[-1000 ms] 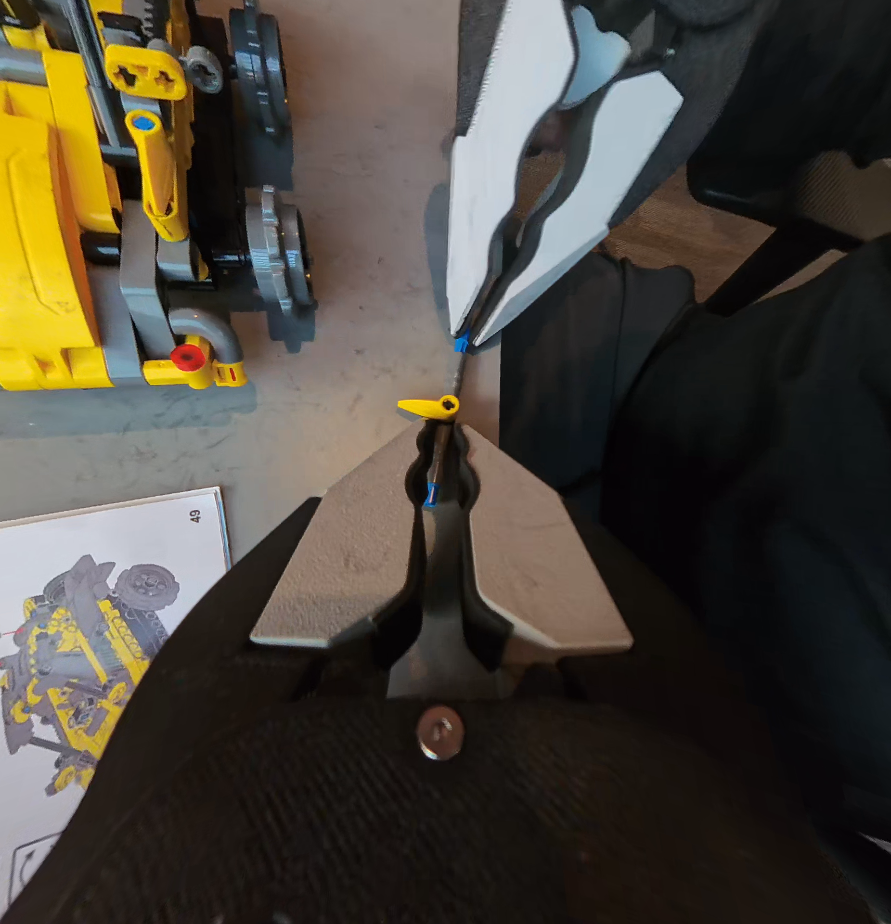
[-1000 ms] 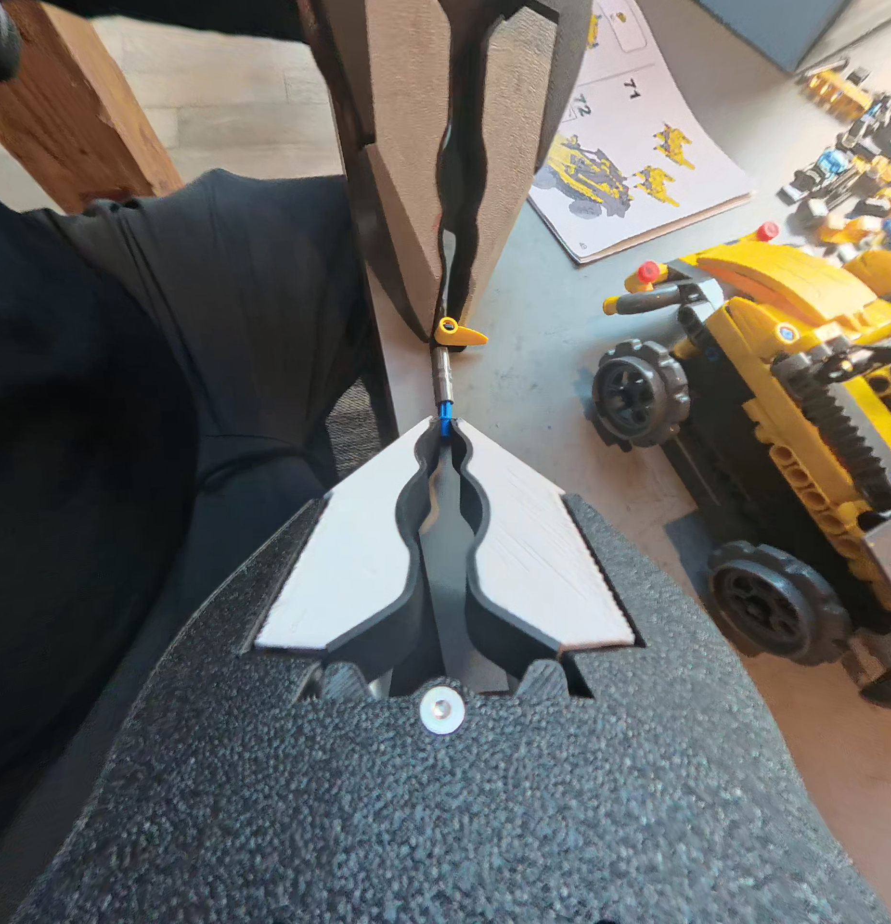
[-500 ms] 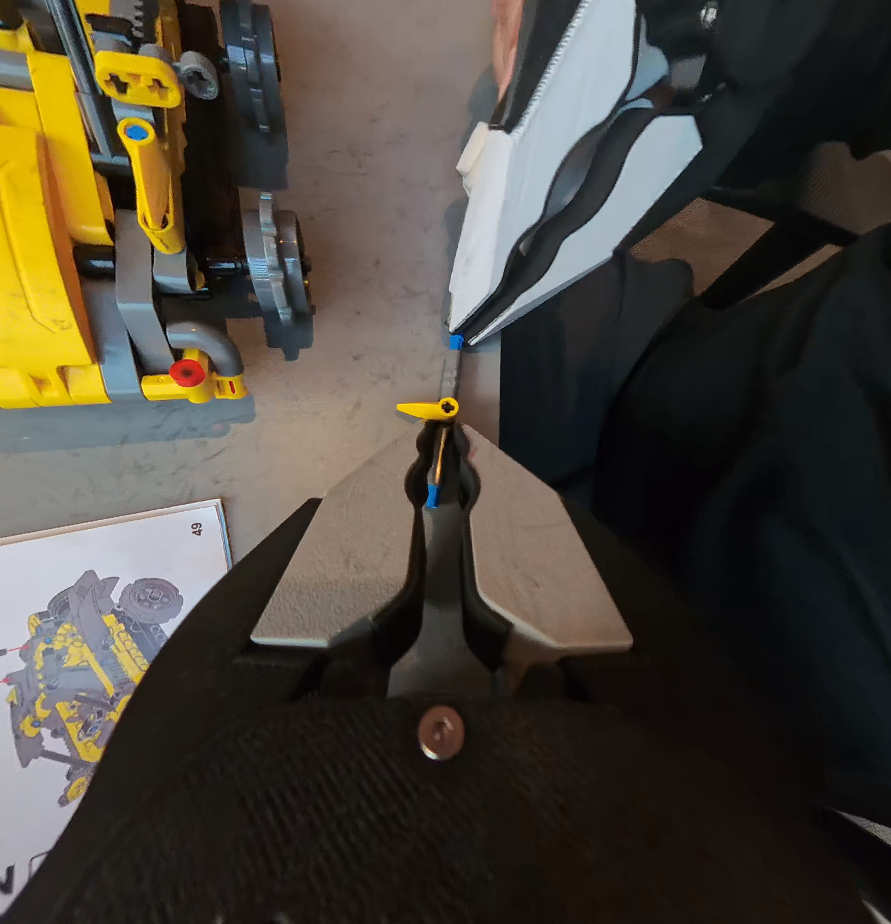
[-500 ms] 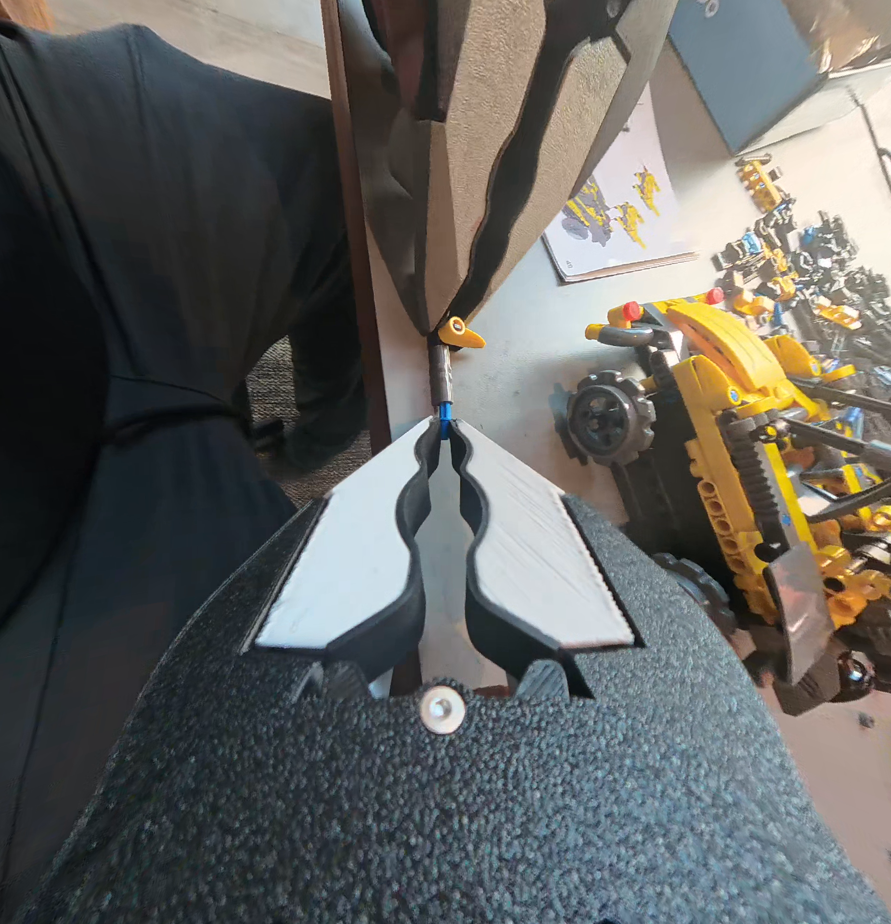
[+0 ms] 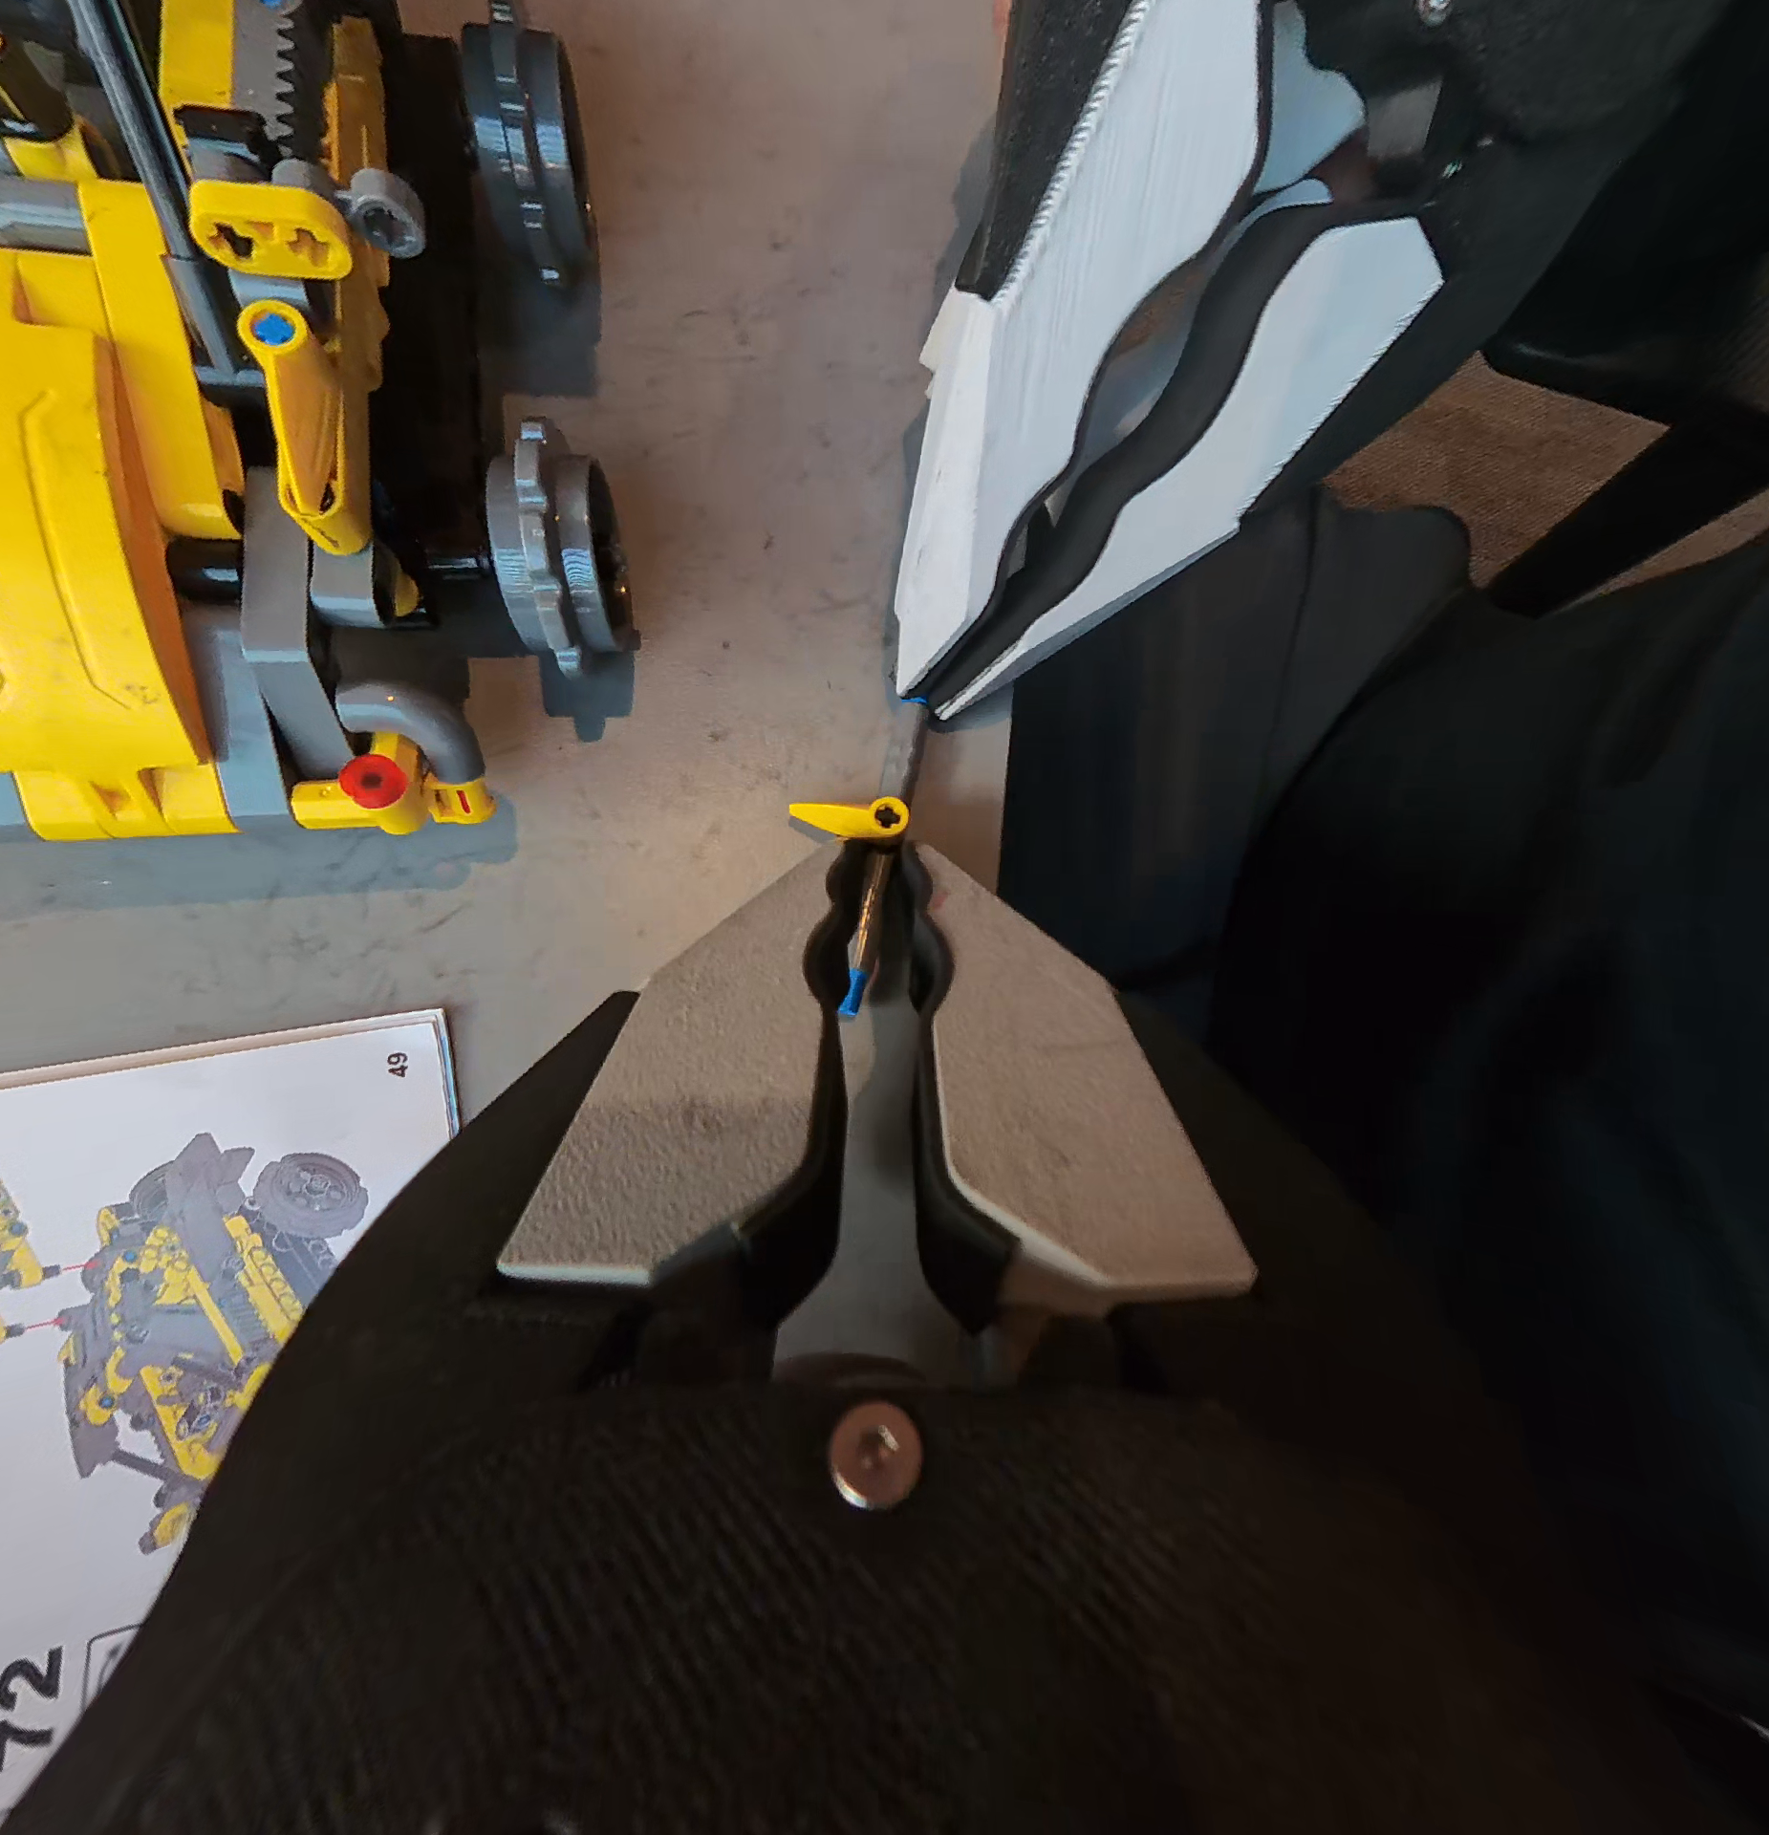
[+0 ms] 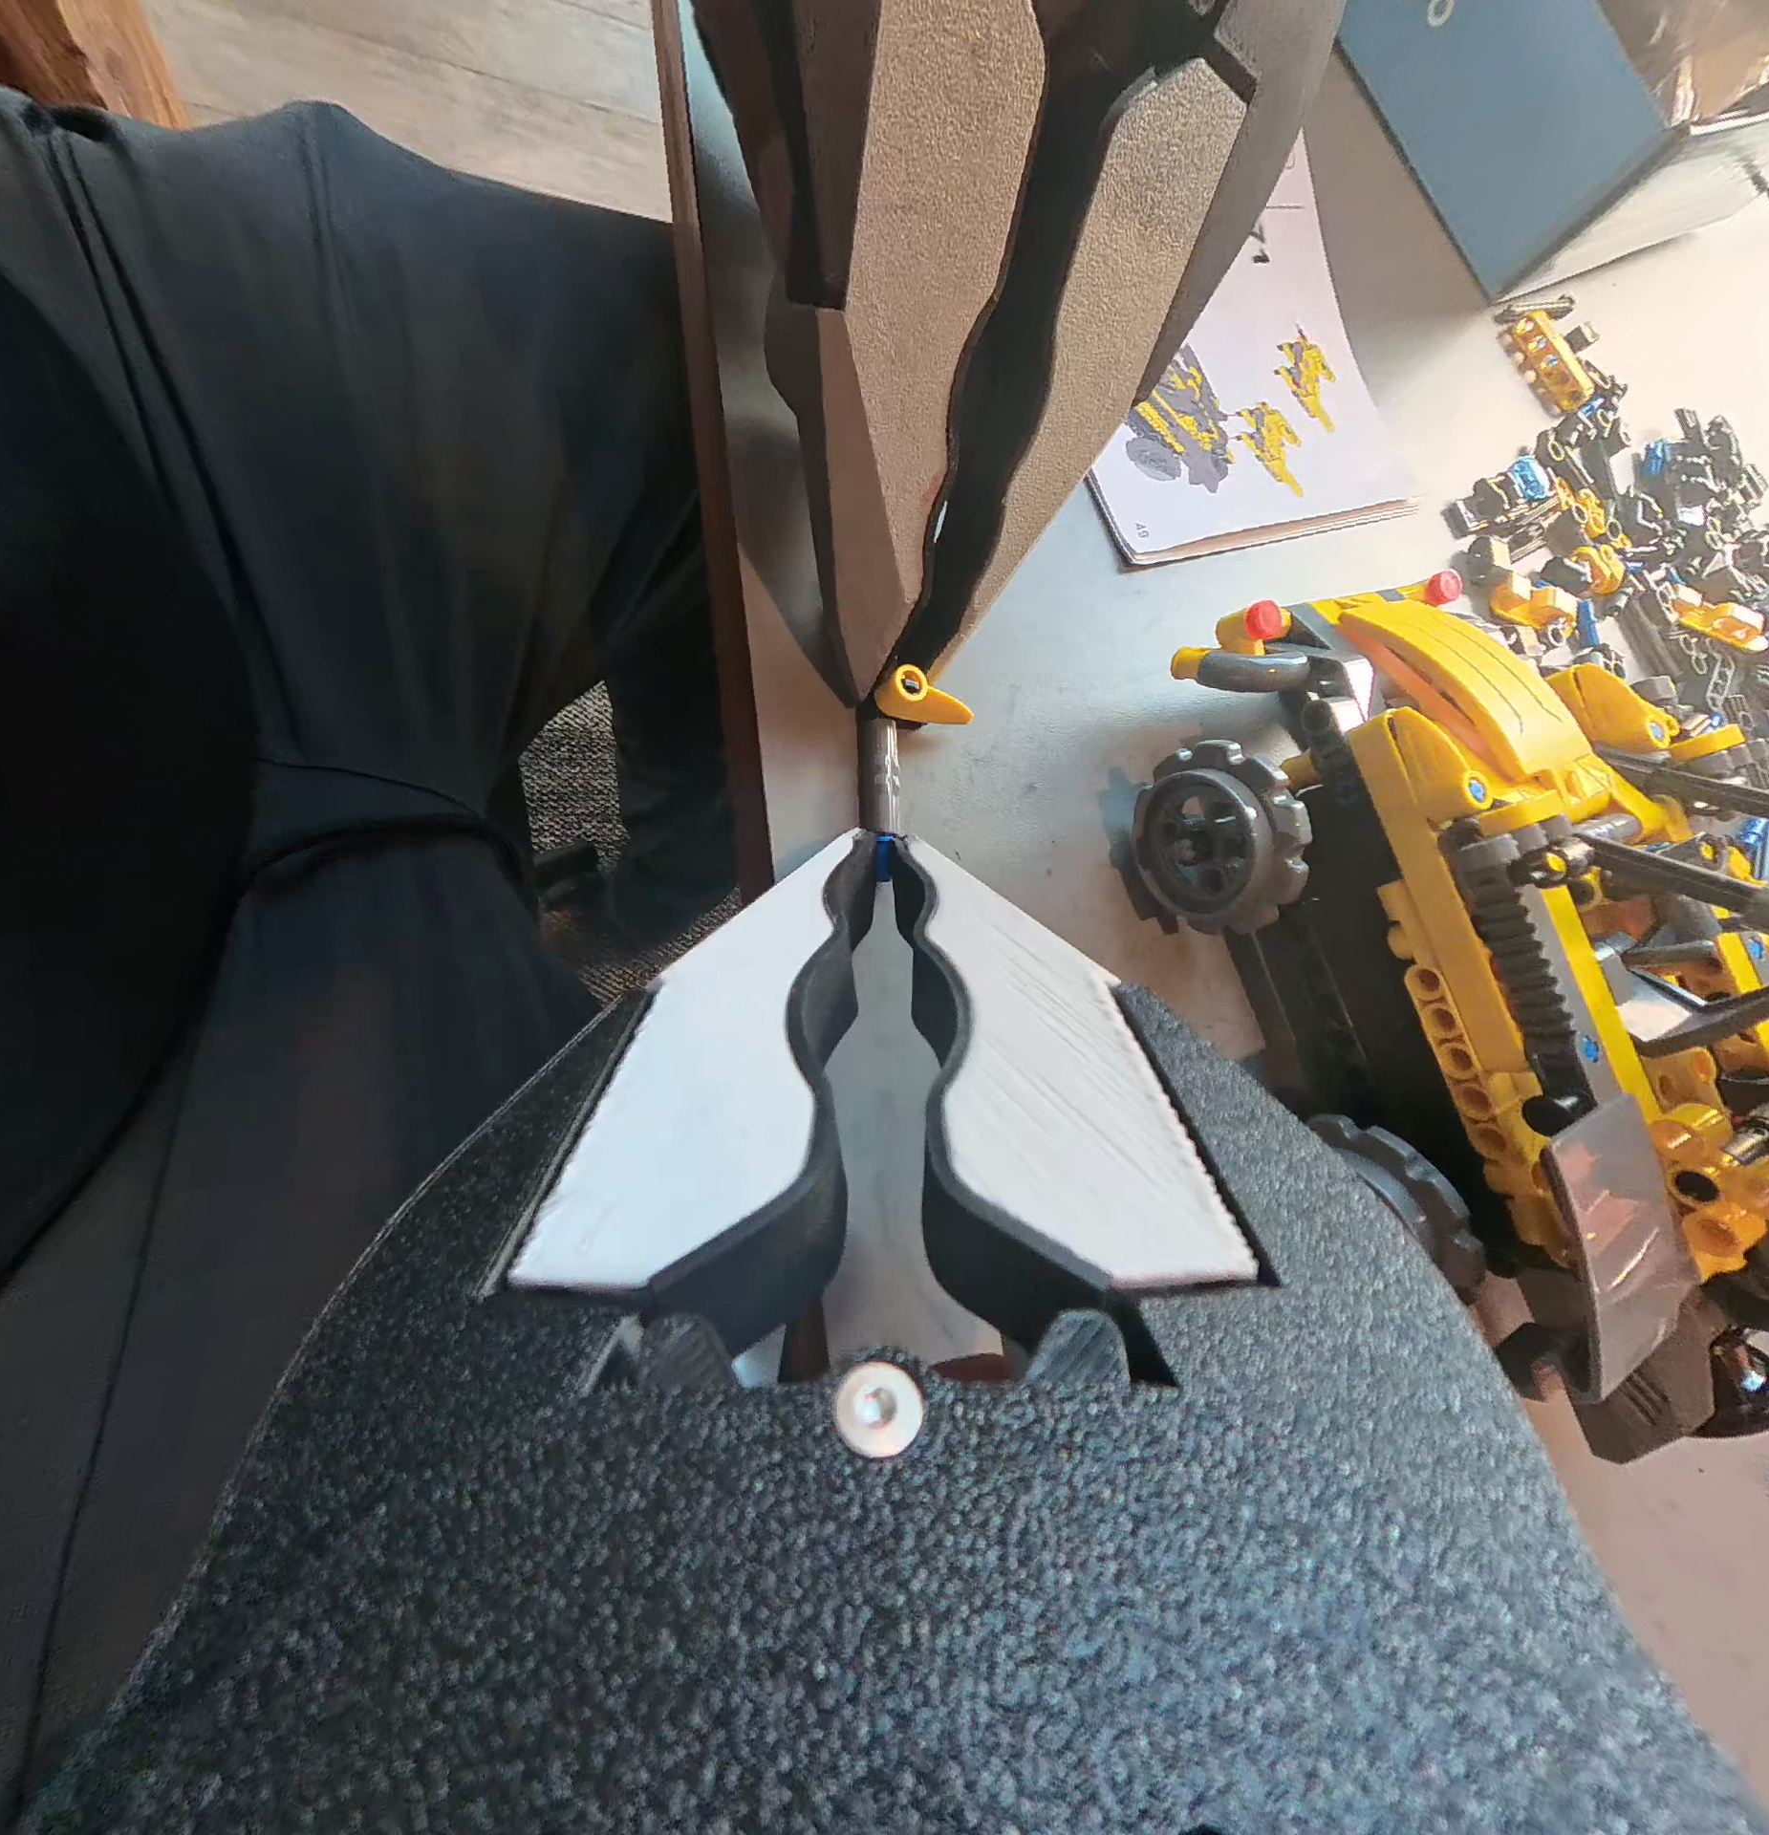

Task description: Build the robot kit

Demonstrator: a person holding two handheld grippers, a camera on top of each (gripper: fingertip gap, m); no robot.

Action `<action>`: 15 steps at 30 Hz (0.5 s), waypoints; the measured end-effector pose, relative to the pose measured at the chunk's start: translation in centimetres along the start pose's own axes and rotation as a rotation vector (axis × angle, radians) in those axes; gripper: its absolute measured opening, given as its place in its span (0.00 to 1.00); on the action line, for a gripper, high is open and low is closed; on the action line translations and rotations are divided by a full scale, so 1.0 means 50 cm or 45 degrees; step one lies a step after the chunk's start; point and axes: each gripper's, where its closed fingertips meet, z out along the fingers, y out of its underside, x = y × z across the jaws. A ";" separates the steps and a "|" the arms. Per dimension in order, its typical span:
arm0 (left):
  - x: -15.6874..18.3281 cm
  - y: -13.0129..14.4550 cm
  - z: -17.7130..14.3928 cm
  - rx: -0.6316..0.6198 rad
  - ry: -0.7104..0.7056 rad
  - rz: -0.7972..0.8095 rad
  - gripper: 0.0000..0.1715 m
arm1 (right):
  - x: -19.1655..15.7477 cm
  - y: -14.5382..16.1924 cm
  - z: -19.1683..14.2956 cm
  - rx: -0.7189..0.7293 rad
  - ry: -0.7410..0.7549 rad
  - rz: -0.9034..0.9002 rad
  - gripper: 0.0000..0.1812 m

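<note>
A thin dark axle (image 5: 908,760) with blue ends and a small yellow lever piece (image 5: 845,816) on it spans between both grippers, above the grey table near its edge. My left gripper (image 5: 875,854) is shut on one end of it; a blue tip (image 5: 850,993) shows between its fingers. My right gripper (image 6: 882,844) is shut on the other blue end (image 6: 882,859). The axle's grey sleeve (image 6: 880,775) and the yellow lever piece (image 6: 922,695) lie just past it. The right gripper (image 5: 920,700) shows at the upper right of the left wrist view, and the left gripper (image 6: 885,695) at the top of the right wrist view.
A yellow and grey brick-built vehicle (image 5: 115,516) (image 6: 1476,894) stands on the table (image 5: 761,397). An open instruction booklet (image 5: 165,1241) (image 6: 1247,437) lies beside it. Several loose parts (image 6: 1635,536) and a blue box (image 6: 1496,129) are farther off. A person in dark clothes (image 6: 264,596) sits at the table's edge. My two grippers' fingertips are within a few centimetres of each other.
The right gripper has rolled about the axle while both grippers stay shut on it. The right wrist view has swung, so more of the vehicle and the loose parts shows.
</note>
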 end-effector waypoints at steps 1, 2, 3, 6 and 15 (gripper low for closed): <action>-0.001 0.000 0.000 0.006 -0.003 -0.009 0.01 | 0.000 0.000 0.000 0.003 -0.001 0.001 0.00; -0.001 -0.001 0.001 0.010 -0.006 -0.011 0.01 | 0.000 0.000 0.000 0.006 -0.003 0.004 0.00; -0.001 -0.001 0.000 0.014 -0.011 -0.008 0.01 | 0.000 0.000 0.000 0.009 -0.008 0.013 0.00; -0.005 0.000 0.001 0.031 -0.039 0.027 0.01 | 0.001 0.000 0.001 0.016 -0.033 0.045 0.00; 0.002 -0.009 0.011 0.127 -0.057 0.038 0.02 | 0.003 0.012 -0.013 0.028 -0.098 0.123 0.03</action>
